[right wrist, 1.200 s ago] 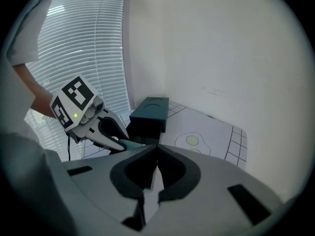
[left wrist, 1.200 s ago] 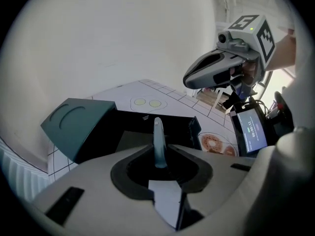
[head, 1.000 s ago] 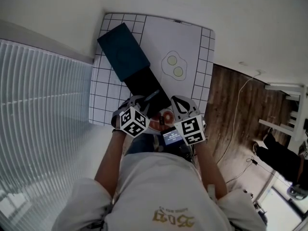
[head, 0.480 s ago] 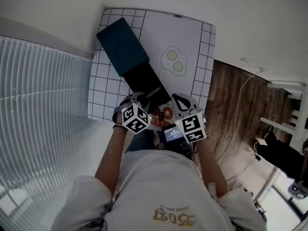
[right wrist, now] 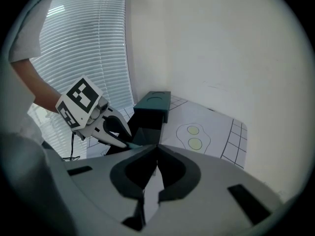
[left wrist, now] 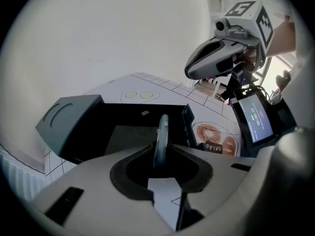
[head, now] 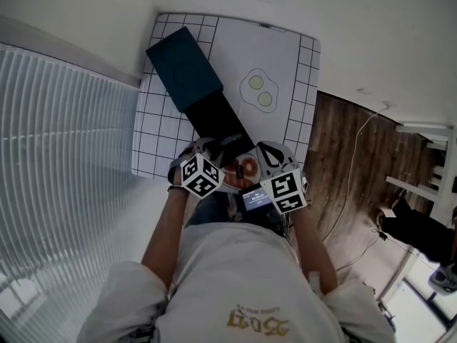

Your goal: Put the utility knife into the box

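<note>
My left gripper (left wrist: 161,156) clamps the slim grey-blue utility knife (left wrist: 161,132), its long axis pointing into the open black box (left wrist: 125,134) just ahead. My right gripper (right wrist: 156,157) is pinched empty.

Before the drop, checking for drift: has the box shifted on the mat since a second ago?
No. The box keeps its place and angle beside the egg drawing.

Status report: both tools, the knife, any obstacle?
Left tool grips utility knife; right tool shut, empty. Knife points into open box. No obstacle seen.
</note>
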The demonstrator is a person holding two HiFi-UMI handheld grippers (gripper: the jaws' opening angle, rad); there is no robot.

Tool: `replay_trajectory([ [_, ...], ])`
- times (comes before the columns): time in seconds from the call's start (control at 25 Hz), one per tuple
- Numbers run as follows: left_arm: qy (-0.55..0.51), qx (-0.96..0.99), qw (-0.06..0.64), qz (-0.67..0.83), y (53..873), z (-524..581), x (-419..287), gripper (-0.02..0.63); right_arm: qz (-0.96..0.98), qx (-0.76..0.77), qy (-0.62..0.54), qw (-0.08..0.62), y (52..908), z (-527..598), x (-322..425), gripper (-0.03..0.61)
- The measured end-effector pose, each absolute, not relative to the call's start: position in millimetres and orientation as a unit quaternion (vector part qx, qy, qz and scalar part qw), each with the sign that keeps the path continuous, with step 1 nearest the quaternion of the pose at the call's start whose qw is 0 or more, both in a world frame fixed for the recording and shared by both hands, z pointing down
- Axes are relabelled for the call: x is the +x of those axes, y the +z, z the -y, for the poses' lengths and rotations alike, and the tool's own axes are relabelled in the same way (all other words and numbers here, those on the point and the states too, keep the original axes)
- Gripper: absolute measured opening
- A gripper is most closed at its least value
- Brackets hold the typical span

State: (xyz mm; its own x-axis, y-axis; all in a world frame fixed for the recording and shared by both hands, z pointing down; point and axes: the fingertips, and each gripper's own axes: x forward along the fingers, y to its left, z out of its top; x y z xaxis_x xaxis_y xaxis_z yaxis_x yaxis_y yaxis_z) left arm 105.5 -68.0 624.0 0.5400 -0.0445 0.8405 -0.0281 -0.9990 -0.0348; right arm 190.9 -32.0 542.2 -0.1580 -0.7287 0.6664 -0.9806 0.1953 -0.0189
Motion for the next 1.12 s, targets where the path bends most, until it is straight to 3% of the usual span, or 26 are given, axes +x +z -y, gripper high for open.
replay_trajectory([
  [0.4, -0.469, -0.882, -0.002, -0.032, 618.0, 71.6, 99.9, 0.103, 0.720, 0.597, 0.233, 0.268, 536.7, 29.4, 183.6, 0.008],
  [0.6, -0.434, -0.898, -0.040, -0.062, 602.7, 78.3, 96.8, 0.089, 0.714, 0.608, 0.227, 0.263, 530.3, 28.2, 181.5, 0.008],
  [0.76, -0.389, -0.913, -0.077, -0.096, 579.4, 88.0, 90.8, 0.012, 0.707, 0.621, 0.224, 0.253, 523.4, 28.4, 182.2, 0.008],
  [0.96, -0.293, -0.935, -0.145, -0.134, 526.2, 102.7, 84.5, 0.008, 0.691, 0.658, 0.195, 0.226, 503.5, 31.5, 187.8, 0.008],
  [1.12, -0.217, -0.950, -0.136, -0.180, 472.8, 121.5, 76.2, 0.008, 0.675, 0.696, 0.159, 0.187, 472.1, 39.4, 192.9, 0.008],
])
